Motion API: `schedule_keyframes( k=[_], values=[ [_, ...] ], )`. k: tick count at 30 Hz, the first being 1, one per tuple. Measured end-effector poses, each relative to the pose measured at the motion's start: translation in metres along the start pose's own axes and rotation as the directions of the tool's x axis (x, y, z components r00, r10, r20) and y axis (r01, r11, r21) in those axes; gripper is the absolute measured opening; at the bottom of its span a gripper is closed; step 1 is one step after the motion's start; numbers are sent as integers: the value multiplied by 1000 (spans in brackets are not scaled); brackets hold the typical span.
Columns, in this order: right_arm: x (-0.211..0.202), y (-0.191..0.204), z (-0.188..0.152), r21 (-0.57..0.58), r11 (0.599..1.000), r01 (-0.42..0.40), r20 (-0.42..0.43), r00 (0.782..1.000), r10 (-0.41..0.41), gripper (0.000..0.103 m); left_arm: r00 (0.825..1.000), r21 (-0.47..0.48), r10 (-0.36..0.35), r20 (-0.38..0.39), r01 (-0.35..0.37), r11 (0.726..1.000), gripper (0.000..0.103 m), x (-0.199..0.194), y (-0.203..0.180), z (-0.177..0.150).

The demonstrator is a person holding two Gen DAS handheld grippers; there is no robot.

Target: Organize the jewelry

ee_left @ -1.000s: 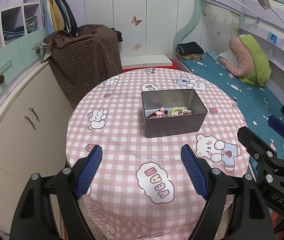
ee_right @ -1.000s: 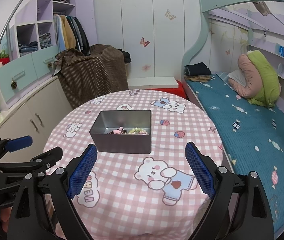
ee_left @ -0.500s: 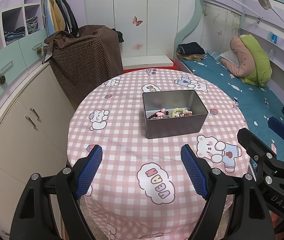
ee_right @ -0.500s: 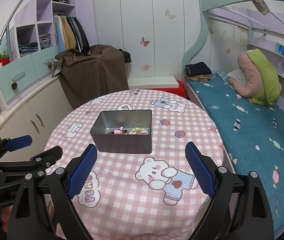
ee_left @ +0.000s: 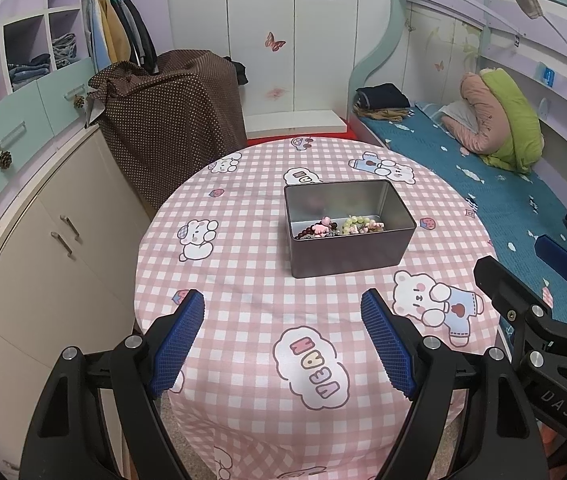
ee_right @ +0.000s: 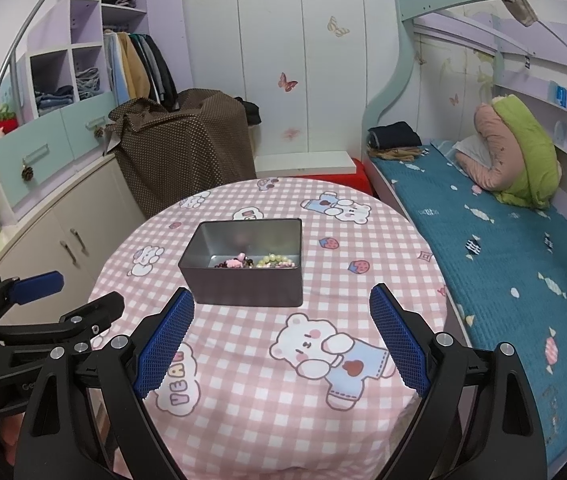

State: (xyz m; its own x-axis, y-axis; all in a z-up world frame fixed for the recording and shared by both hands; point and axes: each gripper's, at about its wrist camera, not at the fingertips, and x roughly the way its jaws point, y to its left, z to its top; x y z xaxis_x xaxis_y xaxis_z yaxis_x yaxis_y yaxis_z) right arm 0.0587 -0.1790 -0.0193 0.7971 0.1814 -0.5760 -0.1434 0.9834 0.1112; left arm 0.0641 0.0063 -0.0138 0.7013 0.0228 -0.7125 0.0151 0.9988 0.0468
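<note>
Landmark = metal tin (ee_left: 349,228), grey, rectangular, lid off, sitting near centre of round table (ee_left: 243,264) w/ pink checked cloth.

Progress (judgement): looks late, or else not begun. All jewelry in view is inside the tin. No loose pieces seen on the cloth around it in either wrist view. Whether more waits outside the views, can't tell. No lid in sight, so no closing step visible.

Contents, L to R, along the tin's near wall:
- dark red bead strand (ee_left: 307,233), at L end
- pink charm piece (ee_left: 322,225), just R of it, touching the dark beads
- pale green bead bracelet (ee_left: 357,222), R of the pink piece, approx mid-tin
- a few small mixed bits further R, too small to name
Far half of the tin floor bare. Items bunched, not laid out apart; if "organize" means sorting, that part is left.

Tongs, L to R:
- left gripper (ee_left: 283,340): jaws wide apart, blue pads clear, nothing between them but cloth below. Hangs on the near side of the tin, well short of it, touching nothing. Angled down at the table.
- right gripper (ee_right: 281,344): jaws also wide apart, empty. Near side of the tin; in its own view the L pad overlaps the tin's near L corner, but that reads as line of sight only, contact not shown. Seen from left wrist view it sits off the tin's R, beyond the table rim.

Both hands idle, no grip on anything.
</note>
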Motion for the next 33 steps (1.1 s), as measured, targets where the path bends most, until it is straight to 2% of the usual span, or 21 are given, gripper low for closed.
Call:
schedule_keyframes(
  k=[33],
  values=[
    [-1, -1, 2, 3, 1000, 5, -2, 1000, -5, 87, 1000, -5, 7, 0, -7, 1000, 78, -1, -2, 1]
  ],
)
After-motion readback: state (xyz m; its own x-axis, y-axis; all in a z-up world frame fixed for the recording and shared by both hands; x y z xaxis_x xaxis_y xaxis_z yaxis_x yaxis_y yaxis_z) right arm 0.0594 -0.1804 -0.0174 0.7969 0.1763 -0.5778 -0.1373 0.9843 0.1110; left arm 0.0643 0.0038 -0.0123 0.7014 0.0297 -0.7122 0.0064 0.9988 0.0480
